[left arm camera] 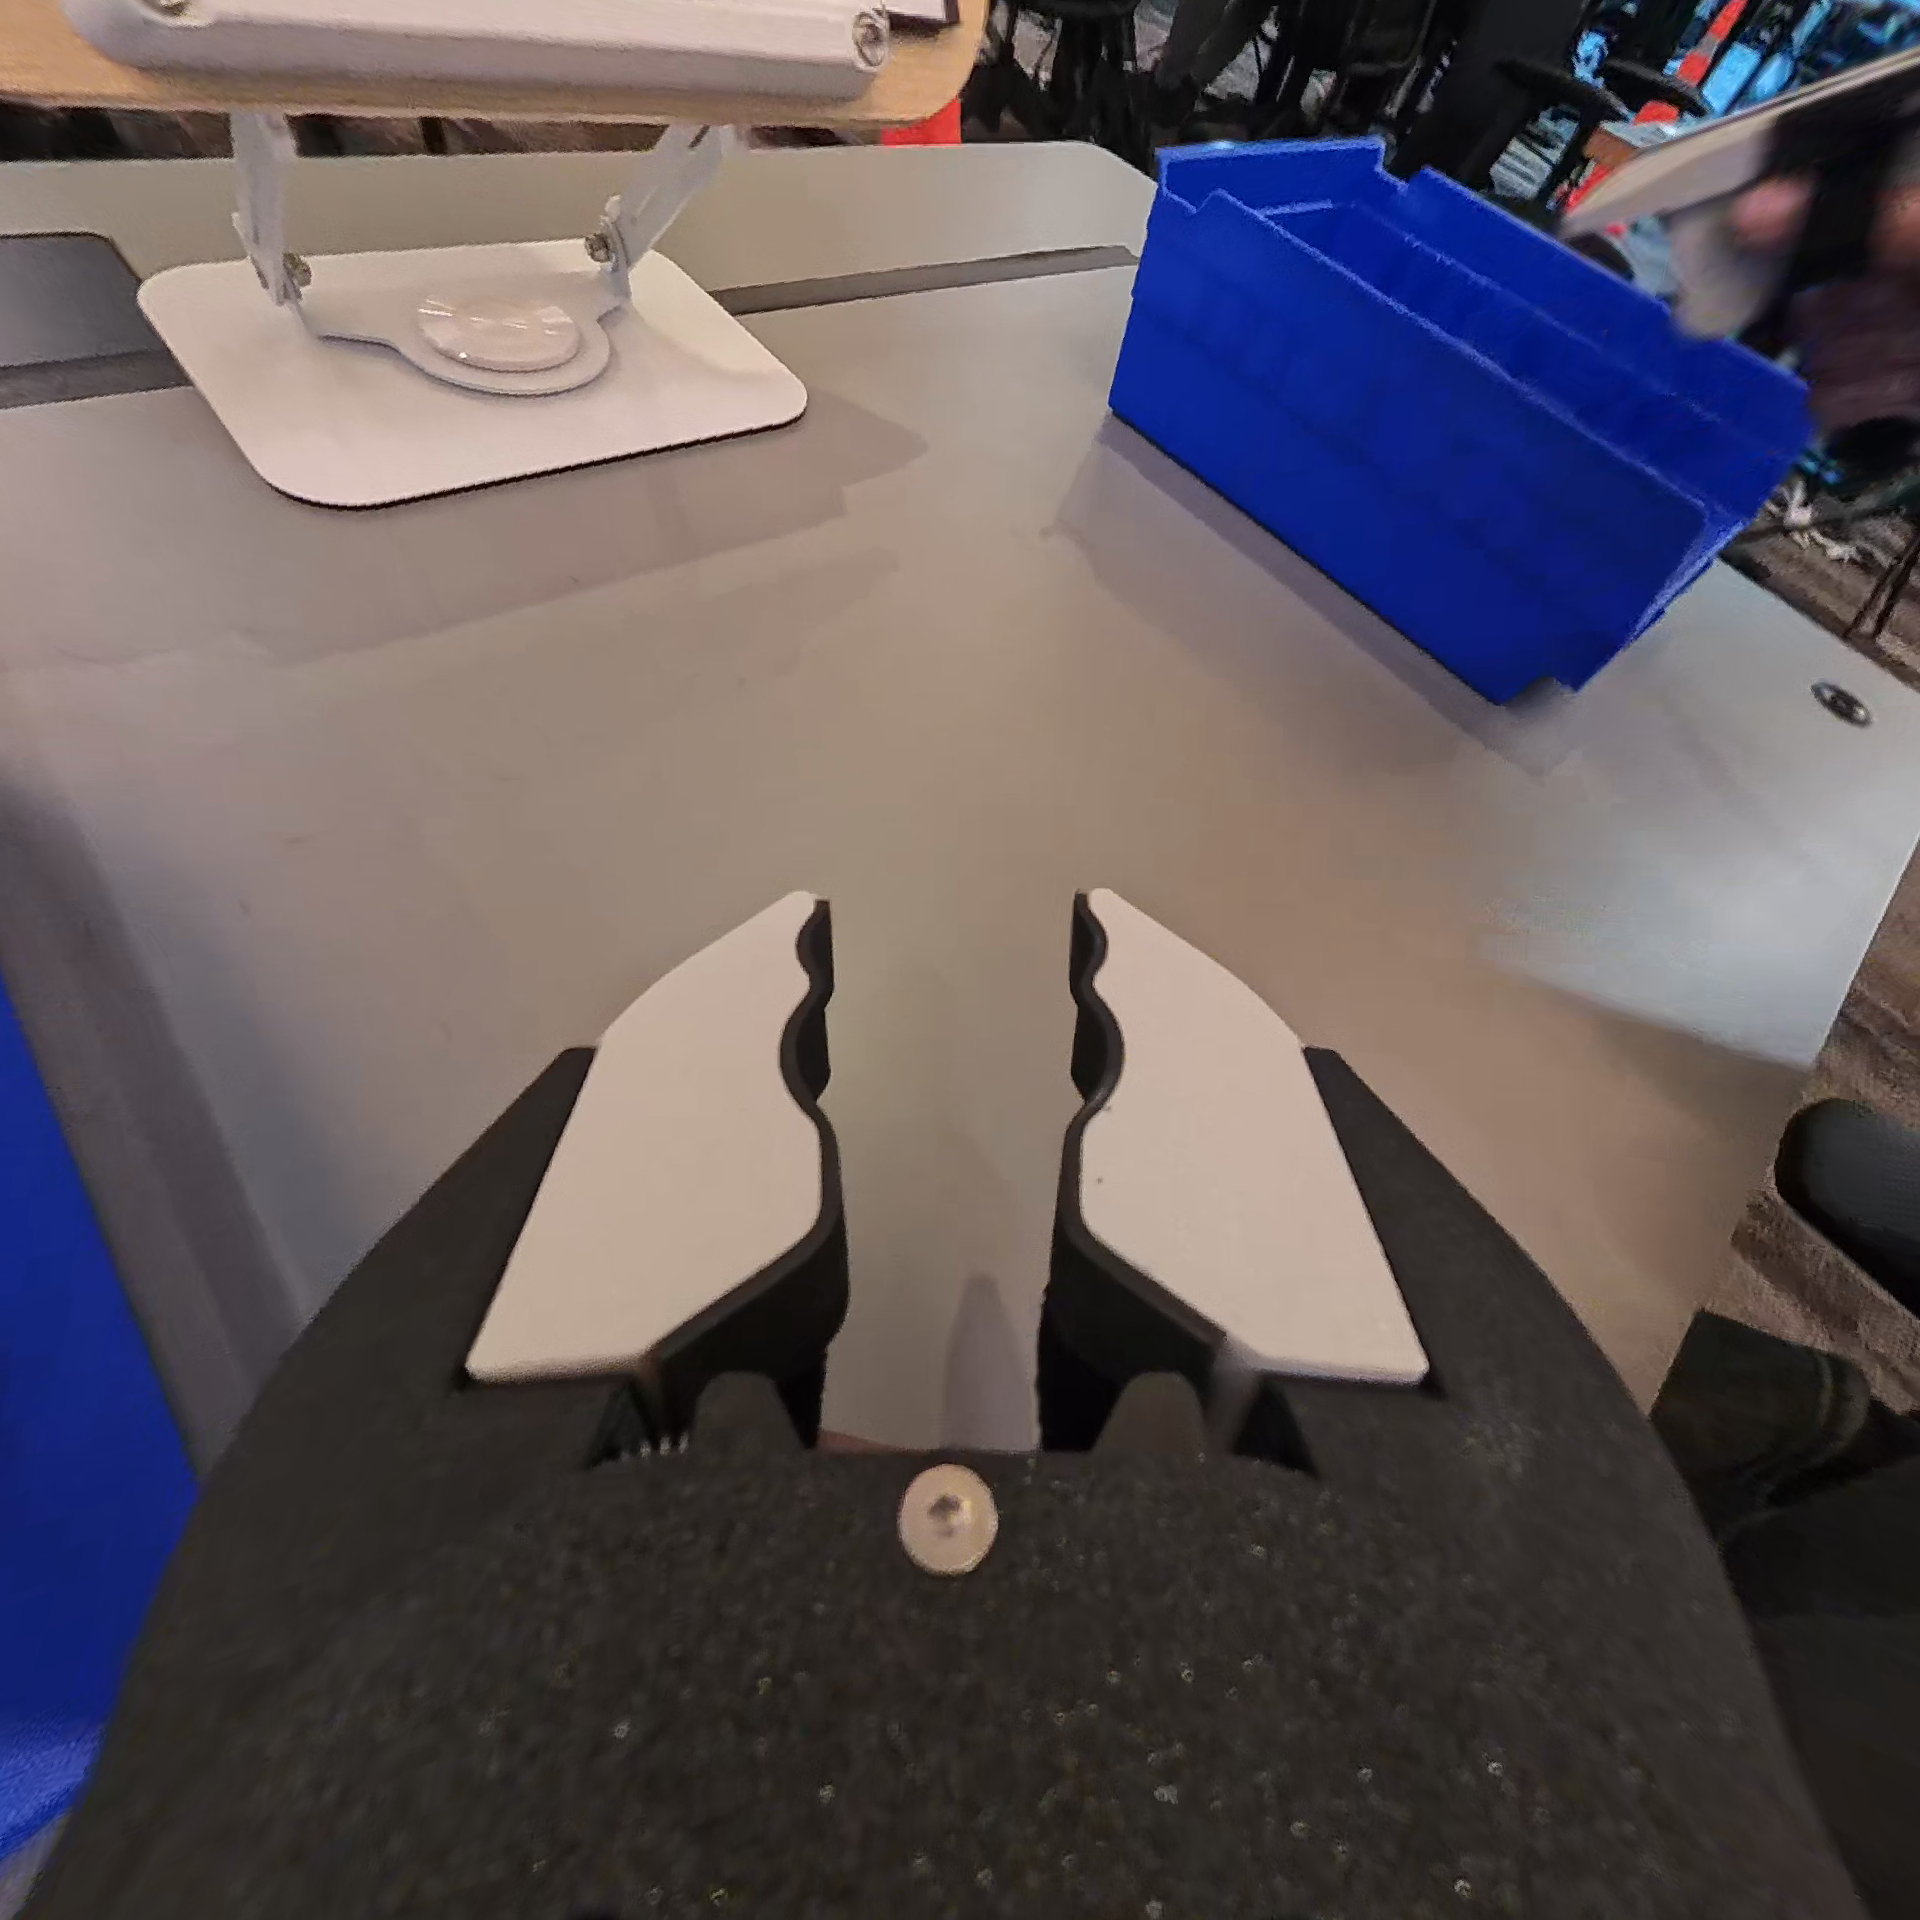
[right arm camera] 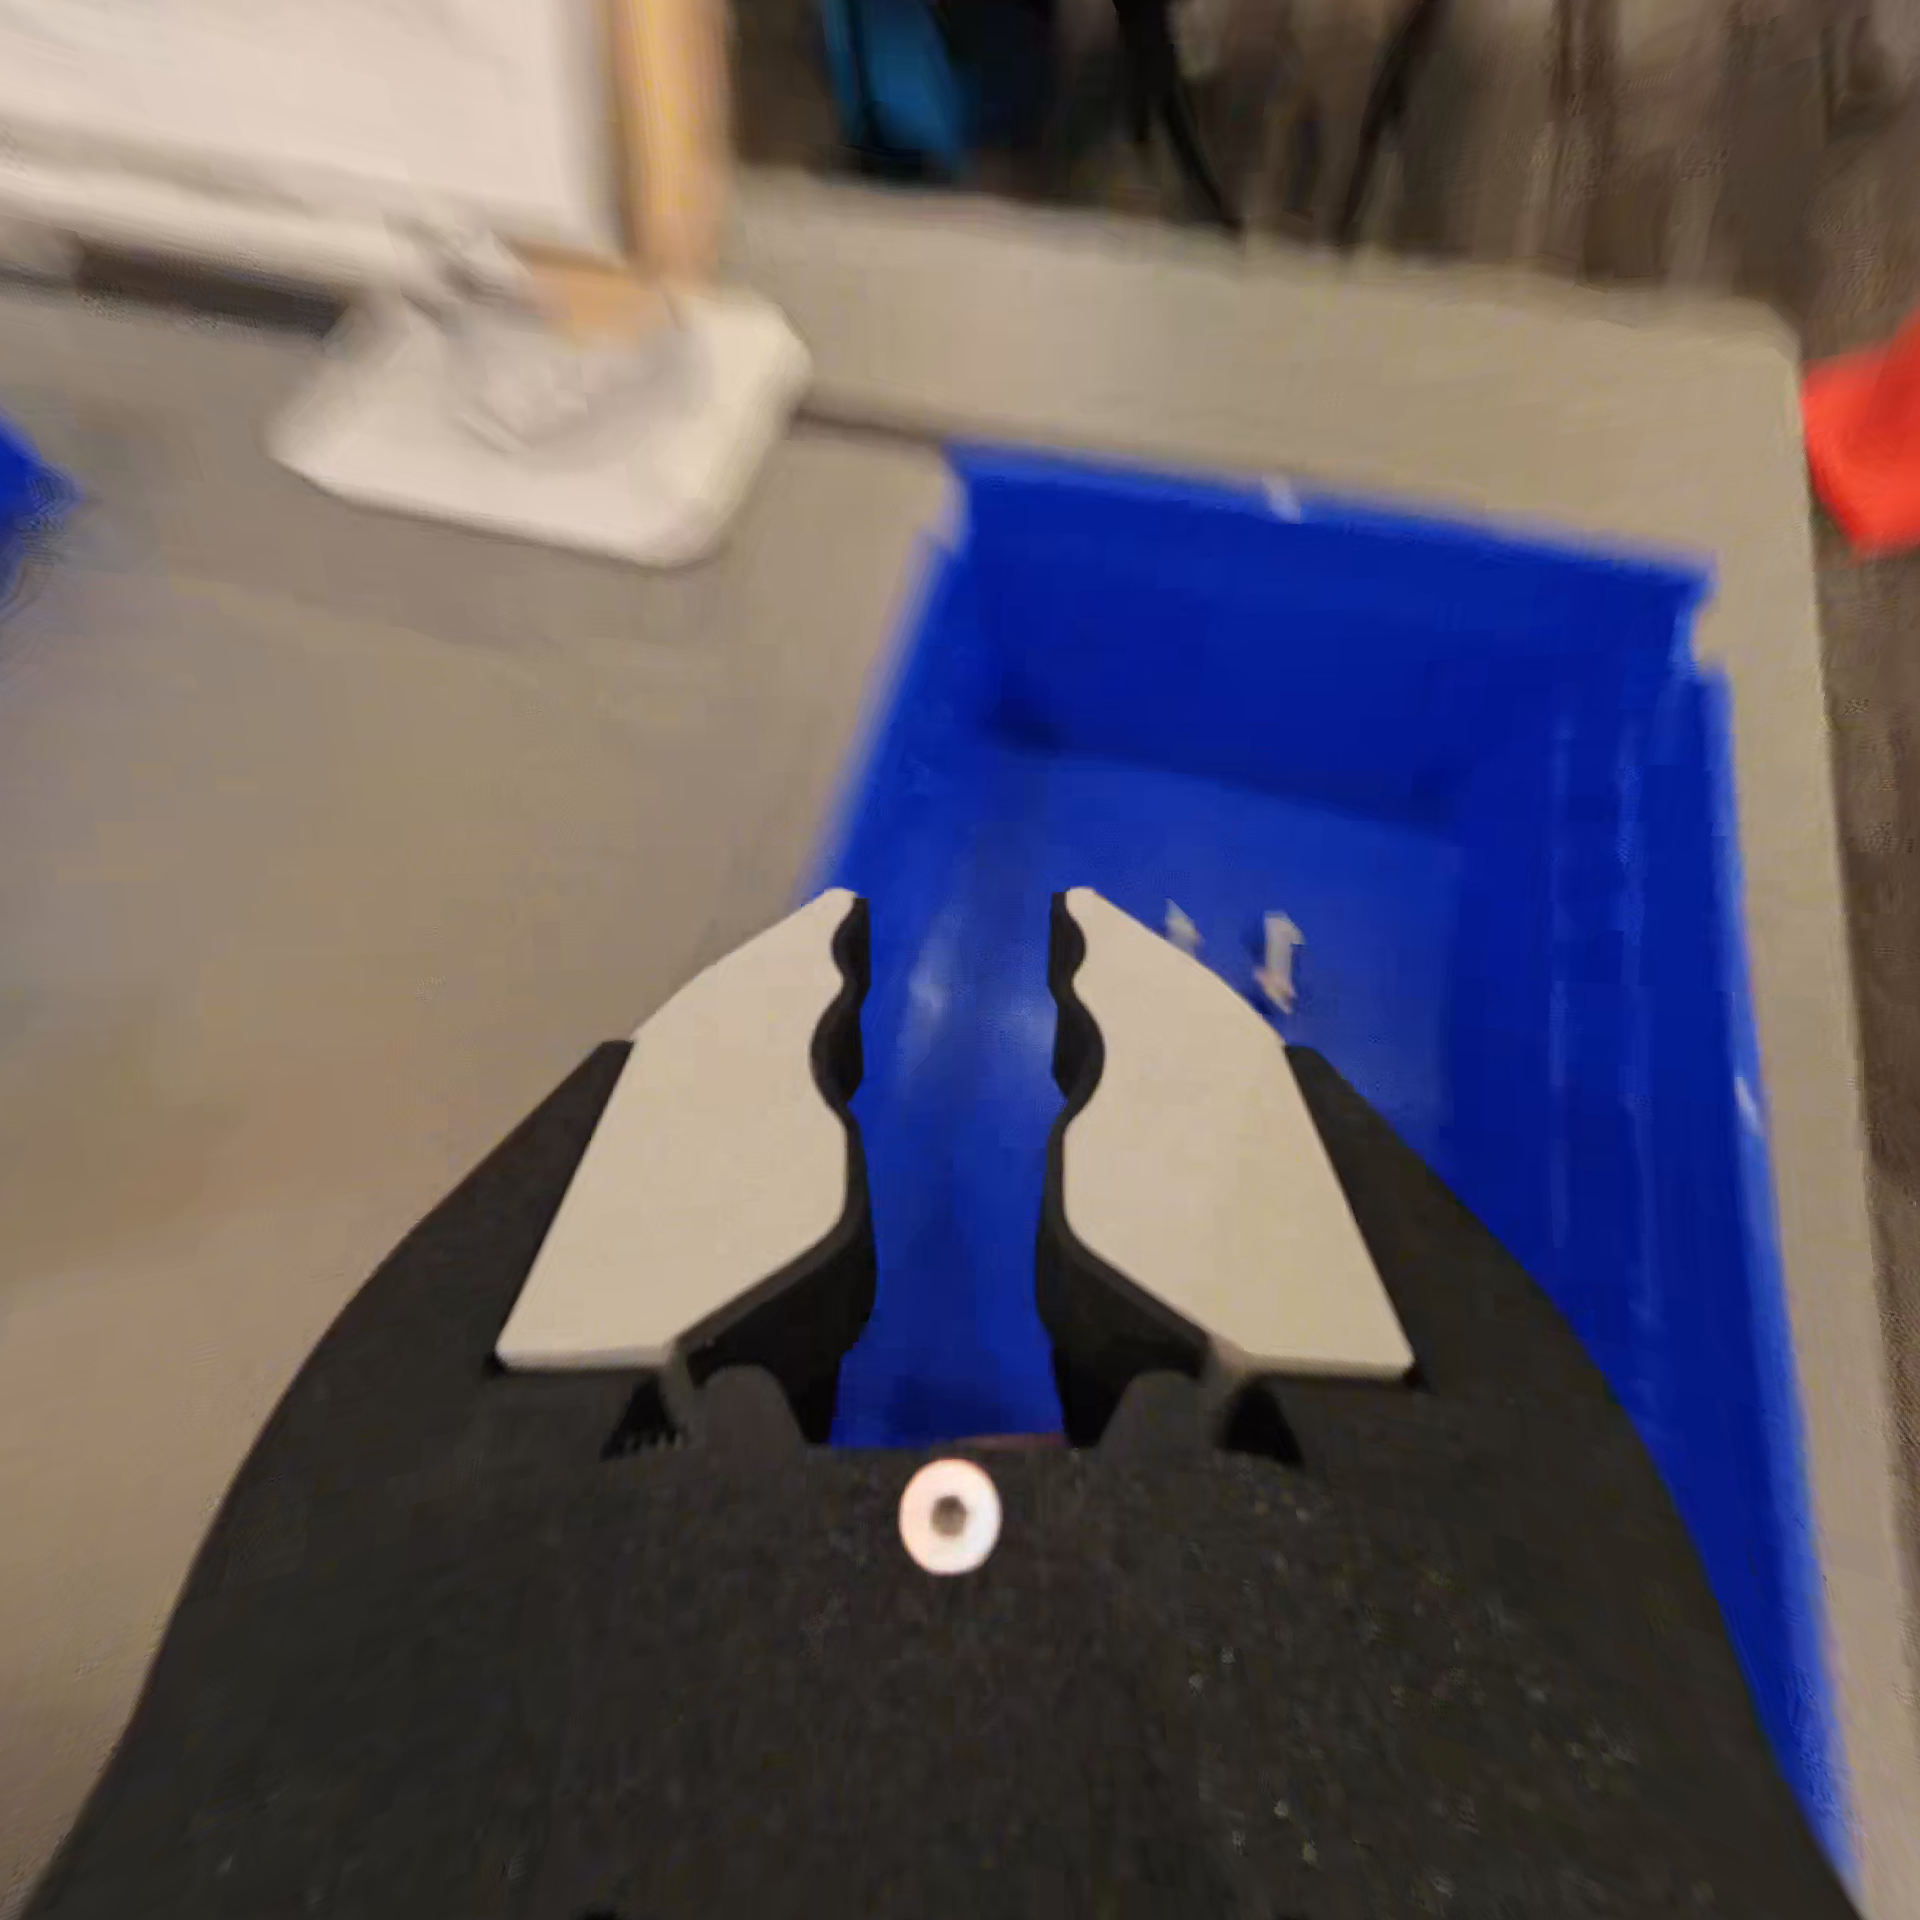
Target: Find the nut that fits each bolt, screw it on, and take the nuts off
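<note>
We are holding both grippers empty over the grey desk (left arm camera: 935,644).

Our left gripper (left arm camera: 951,909) is gaping above bare desk; our right gripper (right arm camera: 956,904) is gaping over the blue bin (right arm camera: 1621,935), where small pale blurred pieces (right arm camera: 1273,961), perhaps bolts, are lying right of centre.

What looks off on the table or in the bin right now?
Nothing stands out. The blue bin sits flat on the grey table with a few small pale parts inside, too blurred to identify. Both the left tool and the right tool are open and empty.
</note>
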Demonstrator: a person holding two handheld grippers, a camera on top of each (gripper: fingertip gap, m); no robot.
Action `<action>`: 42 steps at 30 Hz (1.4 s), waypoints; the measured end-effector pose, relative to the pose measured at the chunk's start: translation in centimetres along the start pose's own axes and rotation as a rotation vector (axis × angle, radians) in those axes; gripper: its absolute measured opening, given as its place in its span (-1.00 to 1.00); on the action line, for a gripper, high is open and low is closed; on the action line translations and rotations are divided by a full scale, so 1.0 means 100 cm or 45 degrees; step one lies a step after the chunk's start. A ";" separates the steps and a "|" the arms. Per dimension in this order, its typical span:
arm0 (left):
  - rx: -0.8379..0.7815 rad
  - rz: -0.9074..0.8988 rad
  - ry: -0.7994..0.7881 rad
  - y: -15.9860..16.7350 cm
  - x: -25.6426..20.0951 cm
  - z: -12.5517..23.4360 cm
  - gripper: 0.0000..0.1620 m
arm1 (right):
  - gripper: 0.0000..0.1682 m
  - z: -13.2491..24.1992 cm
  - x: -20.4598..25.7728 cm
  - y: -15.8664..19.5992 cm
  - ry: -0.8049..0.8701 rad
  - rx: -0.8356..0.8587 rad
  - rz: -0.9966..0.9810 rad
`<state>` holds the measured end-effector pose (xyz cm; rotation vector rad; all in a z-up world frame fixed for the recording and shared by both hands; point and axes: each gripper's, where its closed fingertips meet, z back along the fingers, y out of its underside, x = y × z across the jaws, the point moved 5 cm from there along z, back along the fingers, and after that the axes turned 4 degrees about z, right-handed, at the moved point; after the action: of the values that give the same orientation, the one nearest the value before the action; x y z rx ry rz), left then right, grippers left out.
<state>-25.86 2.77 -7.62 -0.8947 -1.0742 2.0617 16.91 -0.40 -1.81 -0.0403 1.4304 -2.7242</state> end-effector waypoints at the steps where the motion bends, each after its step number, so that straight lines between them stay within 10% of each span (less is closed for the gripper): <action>1: -0.018 0.025 -0.005 0.002 0.000 0.003 -0.47 | -0.62 0.018 0.028 -0.014 -0.091 -0.148 0.019; 7: -0.073 0.105 0.002 0.014 -0.006 0.022 -0.47 | -0.58 0.018 0.208 0.003 -0.778 -0.345 0.114; 12: -0.103 0.076 -0.047 0.013 -0.002 0.052 -0.48 | -0.59 -0.024 0.274 0.048 -0.873 -0.196 0.223; 23: -0.123 0.046 -0.222 -0.006 0.045 0.110 -0.50 | -0.62 -0.032 0.269 0.045 -0.929 -0.189 0.168; 27: 0.234 -0.250 -0.369 -0.014 0.096 0.120 -0.51 | -0.62 -0.029 0.262 0.048 -0.902 -0.186 0.184; 42: 1.108 -0.935 0.061 0.009 0.195 0.036 -0.47 | -0.64 -0.025 0.239 0.049 -0.812 -0.174 0.110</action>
<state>-39.97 16.01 -12.17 -0.0687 -0.2952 1.5864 -6.84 -2.81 -7.46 -0.7547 1.3594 -2.2230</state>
